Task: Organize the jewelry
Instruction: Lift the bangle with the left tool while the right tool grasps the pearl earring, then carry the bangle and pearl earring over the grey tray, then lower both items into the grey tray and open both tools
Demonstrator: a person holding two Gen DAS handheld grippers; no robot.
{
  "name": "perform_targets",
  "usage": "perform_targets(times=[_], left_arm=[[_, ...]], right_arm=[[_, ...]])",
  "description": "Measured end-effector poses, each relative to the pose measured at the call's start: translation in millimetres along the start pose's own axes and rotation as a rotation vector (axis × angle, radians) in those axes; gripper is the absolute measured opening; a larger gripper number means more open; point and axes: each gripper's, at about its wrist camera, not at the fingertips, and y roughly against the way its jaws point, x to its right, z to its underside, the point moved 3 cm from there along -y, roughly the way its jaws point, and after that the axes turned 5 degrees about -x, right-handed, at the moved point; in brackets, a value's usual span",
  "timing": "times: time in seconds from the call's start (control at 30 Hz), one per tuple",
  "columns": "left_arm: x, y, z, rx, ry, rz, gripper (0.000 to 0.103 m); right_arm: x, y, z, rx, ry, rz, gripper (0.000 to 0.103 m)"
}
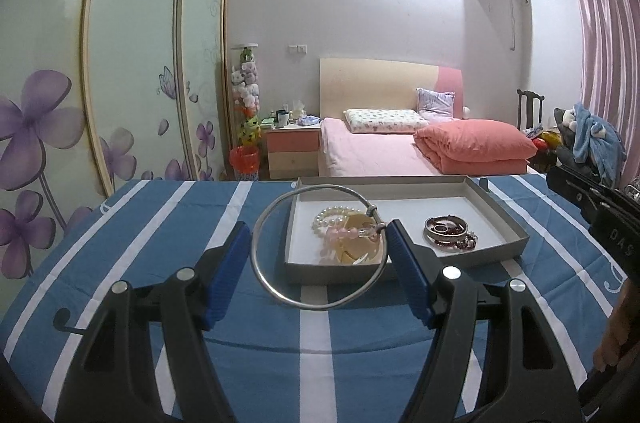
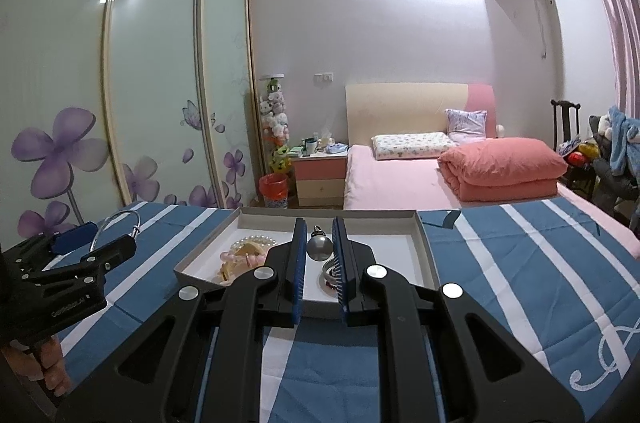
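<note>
The left gripper (image 1: 318,257) grasps a thin silver bangle (image 1: 280,287) across its width: the ring spans the gap between the two blue pads, its clasp end pressed against the right pad (image 1: 404,259), and it hangs lifted above the blue striped cloth (image 1: 160,223), its far arc overlapping the near-left corner of the grey tray (image 1: 500,199). Inside the tray lie a pearl bracelet (image 1: 332,215), pink beads (image 1: 344,235) and pale yellow pieces (image 1: 356,243) on the left side, and a metal ring with dark red beads (image 1: 448,233) on the right side.

The right gripper (image 2: 319,251) is clenched on a round silver pendant (image 2: 319,248), pinched between its nearly closed blue pads and held above the tray's near edge. In the right wrist view the left gripper sits far left, bangle (image 2: 116,227) between its fingers, well apart from the pendant
</note>
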Motion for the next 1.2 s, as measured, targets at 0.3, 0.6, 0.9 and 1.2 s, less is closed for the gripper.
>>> perform_targets(times=[0.3,0.6,0.9,1.2], left_arm=[[2.0,5.5,-2.7,0.025,-0.007,0.001,0.068],[4.0,9.0,-2.6,0.032,-0.011,0.002,0.068],[3.5,6.7,-9.5,0.037,-0.004,0.003,0.068],[15.0,-44.6,-33.2,0.003,0.021,0.063,0.068]], right_arm=[[-7.2,2.2,-3.1,0.018,0.023,0.012,0.014],[-8.4,6.0,-4.5,0.027,0.025,0.013,0.014],[-6.3,2.0,-11.5,0.033,0.024,0.008,0.014],[14.0,-58.7,-17.9,-0.062,-0.025,0.002,0.014]])
